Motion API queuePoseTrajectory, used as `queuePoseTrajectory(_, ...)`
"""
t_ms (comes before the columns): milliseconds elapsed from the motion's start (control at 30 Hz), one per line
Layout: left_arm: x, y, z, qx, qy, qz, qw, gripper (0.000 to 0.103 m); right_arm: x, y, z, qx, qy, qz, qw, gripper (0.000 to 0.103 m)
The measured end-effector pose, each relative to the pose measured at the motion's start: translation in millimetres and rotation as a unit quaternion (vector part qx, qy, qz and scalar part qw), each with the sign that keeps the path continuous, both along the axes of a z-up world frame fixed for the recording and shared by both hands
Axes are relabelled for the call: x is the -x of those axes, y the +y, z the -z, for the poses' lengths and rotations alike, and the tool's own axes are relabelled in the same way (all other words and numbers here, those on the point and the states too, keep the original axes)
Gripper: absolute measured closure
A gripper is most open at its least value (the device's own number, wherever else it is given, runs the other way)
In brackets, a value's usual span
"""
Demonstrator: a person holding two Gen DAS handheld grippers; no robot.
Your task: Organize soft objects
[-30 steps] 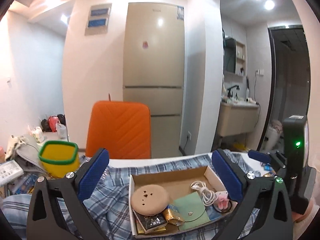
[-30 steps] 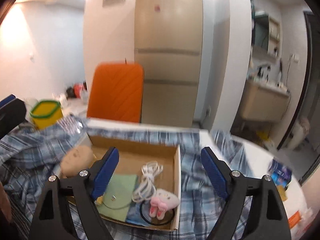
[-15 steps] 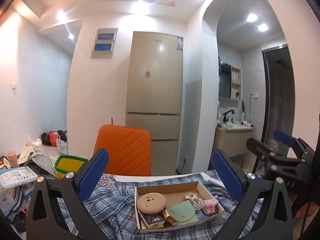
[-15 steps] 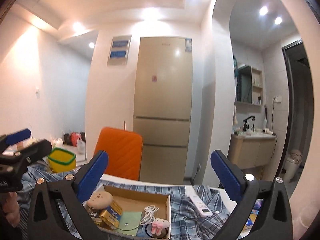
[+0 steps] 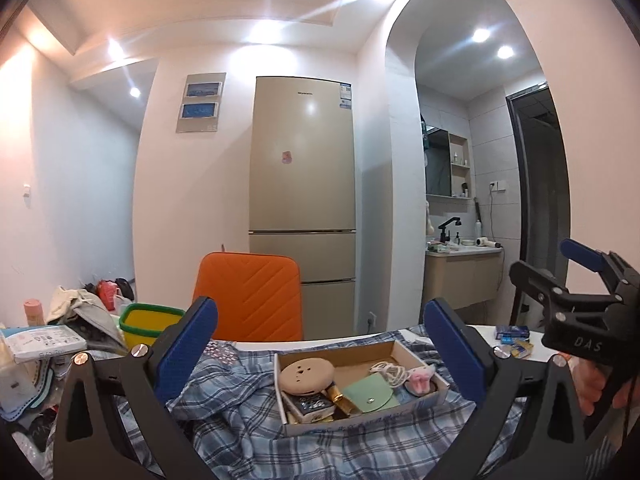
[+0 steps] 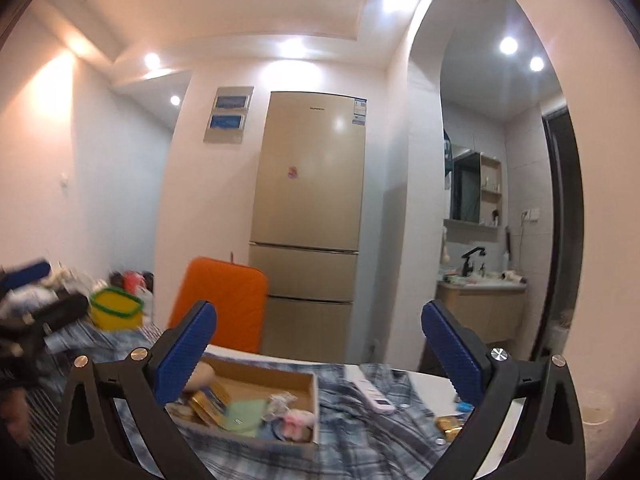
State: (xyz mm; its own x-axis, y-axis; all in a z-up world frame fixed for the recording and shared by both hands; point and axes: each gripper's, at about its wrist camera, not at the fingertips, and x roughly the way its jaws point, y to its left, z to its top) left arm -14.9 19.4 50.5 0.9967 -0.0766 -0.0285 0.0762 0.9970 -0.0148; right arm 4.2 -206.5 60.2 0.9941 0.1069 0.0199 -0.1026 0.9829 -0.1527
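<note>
Both grippers are sitting farther back from the box than a second ago, so more of the room is showing. One beige fridge is standing behind one orange chair. One plaid cloth is covering the table, carrying one cardboard box holding one round tan cushion and one green pouch. The left gripper and right gripper are gaping wide, gripping nothing.

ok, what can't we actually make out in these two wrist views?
- Box contents: right wrist view, motion-blurred; items indistinct.
- Front of the plaid cloth: left wrist view, hidden behind the left gripper's fingers and frame.
- Left gripper in right wrist view: smeared, cut by the left edge.
- Fridge label: too small to read.
</note>
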Motion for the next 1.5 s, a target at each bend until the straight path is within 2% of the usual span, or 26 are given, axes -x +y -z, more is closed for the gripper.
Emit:
queuePoseTrajectory(100, -0.1, 0.5, 8.4, 0.005, 0.006, -0.001, 1.0000, 0.000, 4.6, -0.1, 10.7, 0.002, 0.003, 0.005, 1.000, 0.000)
queuePoseTrajectory(300, 1.5, -3.0, 26.2, 0.015, 0.012, -0.017, 0.9997, 0.000, 0.6, -15.5, 22.4, -0.040, 0.029, -0.007, 0.999, 0.000)
queuePoseTrajectory(467, 3.8, -4.9, 37.9, 0.011, -0.001, -0.034, 0.9994, 0.000, -1.7, -17.1, 33.4, -0.042, 0.043, 0.001, 0.998, 0.000)
queuePoseTrajectory(600, -1.1, -6.7, 45.3, 0.009, 0.013, -0.032, 0.9994, 0.000, -5.2, -18.1, 42.7, -0.044, 0.052, -0.002, 0.998, 0.000)
queuePoseTrajectory(900, -1.9, -7.7, 48.3, 0.007, 0.019, -0.039, 0.9990, 0.000, -7.3, -14.4, 56.4, -0.030, 0.060, 0.000, 0.998, 0.000)
queuePoseTrajectory(1500, 0.8, -5.3, 47.9, 0.013, 0.016, -0.049, 0.9986, 0.000, -10.1, -15.2, 57.5, -0.035, 0.065, -0.001, 0.997, 0.000)
